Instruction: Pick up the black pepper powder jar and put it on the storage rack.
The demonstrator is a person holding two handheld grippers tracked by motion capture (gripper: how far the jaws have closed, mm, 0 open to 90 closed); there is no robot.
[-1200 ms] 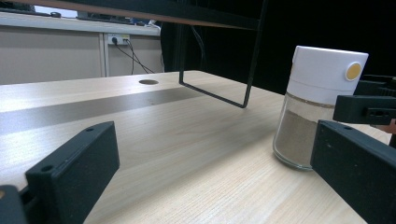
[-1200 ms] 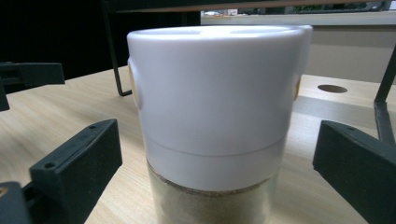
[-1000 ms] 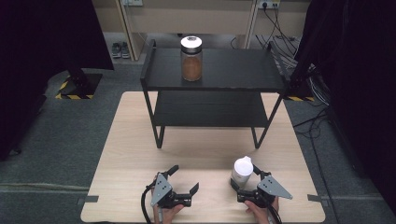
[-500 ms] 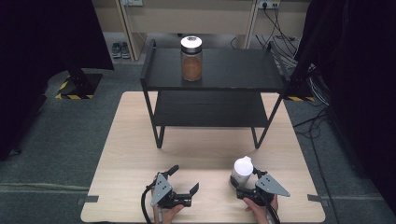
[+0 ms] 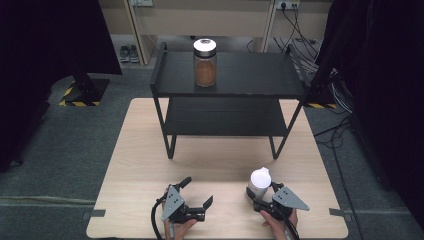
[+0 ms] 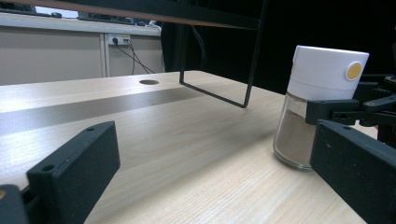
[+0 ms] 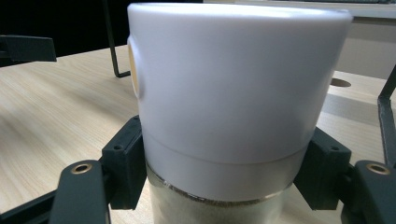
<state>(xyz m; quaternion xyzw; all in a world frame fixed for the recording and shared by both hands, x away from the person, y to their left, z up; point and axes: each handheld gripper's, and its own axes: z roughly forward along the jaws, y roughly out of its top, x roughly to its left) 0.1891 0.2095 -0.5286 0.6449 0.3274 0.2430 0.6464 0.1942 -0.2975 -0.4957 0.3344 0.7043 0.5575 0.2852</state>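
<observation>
A glass jar (image 5: 260, 179) with a white cap and pale brown powder stands on the wooden table (image 5: 140, 150) near its front right. My right gripper (image 5: 260, 193) is shut on it, one jaw pressed to each side just below the cap (image 7: 233, 93). In the left gripper view the same jar (image 6: 322, 93) leans slightly, with a yellow dot on its cap. My left gripper (image 5: 198, 190) rests open on the table to the jar's left, with nothing between its jaws (image 6: 210, 149).
A black two-tier metal shelf (image 5: 250, 75) stands at the table's far half. A second jar (image 5: 205, 62) with brown contents and a white lid stands on its top tier. The lower tier (image 5: 225, 120) is bare. Dark curtains flank the table.
The right gripper and its jar have shifted only very slightly. The left gripper has not moved.
</observation>
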